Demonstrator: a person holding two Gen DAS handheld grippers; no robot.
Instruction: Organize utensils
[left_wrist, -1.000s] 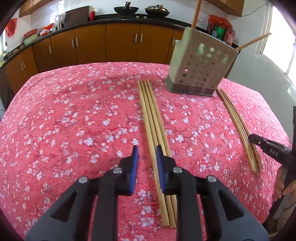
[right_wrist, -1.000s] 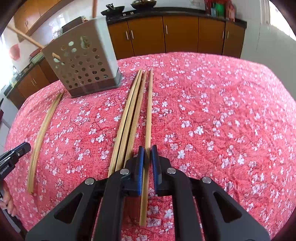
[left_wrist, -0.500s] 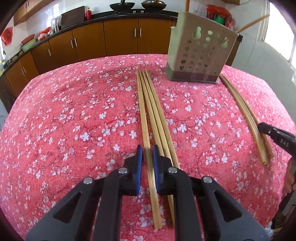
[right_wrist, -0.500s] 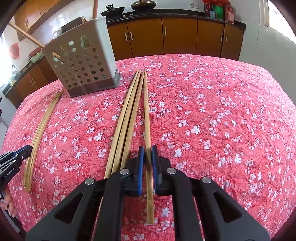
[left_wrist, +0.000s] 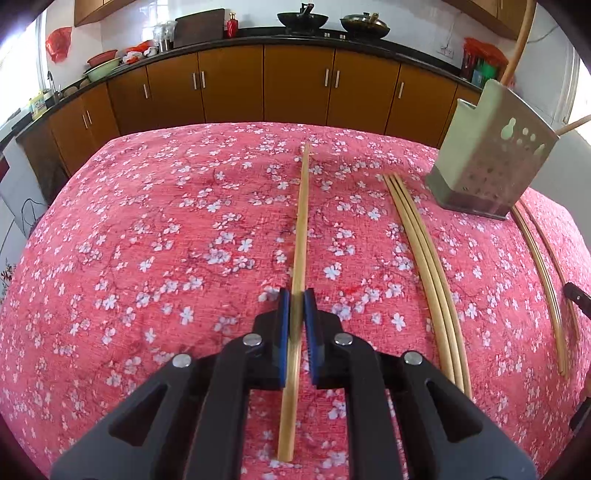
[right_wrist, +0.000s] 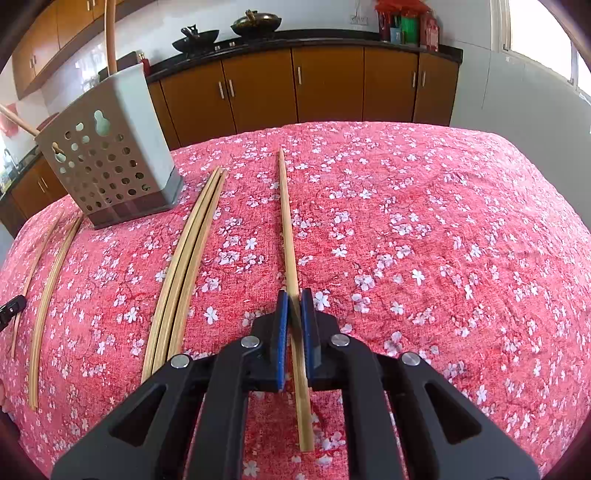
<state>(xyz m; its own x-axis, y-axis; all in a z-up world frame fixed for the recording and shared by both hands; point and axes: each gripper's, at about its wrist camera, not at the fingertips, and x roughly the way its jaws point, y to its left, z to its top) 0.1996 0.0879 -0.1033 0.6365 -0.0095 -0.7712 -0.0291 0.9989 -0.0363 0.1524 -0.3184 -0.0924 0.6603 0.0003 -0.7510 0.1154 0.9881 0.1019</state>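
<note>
A home kitchen: brown cabinets (left_wrist: 295, 88) run under a dark countertop (left_wrist: 332, 38) carrying woks (left_wrist: 302, 18), bowls (left_wrist: 101, 66) and bottles (right_wrist: 406, 26), beside a flower-patterned red tablecloth (left_wrist: 147, 240).

Left tongs (left_wrist: 296, 308) clamped, right tongs (right_wrist: 294, 308) clamped

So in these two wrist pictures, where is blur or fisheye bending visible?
Left wrist view: the utensil holder is smeared by motion blur, and the three loose chopsticks bow outward from lens distortion. Right wrist view: sharper overall, though the loose chopsticks curve too.
</note>
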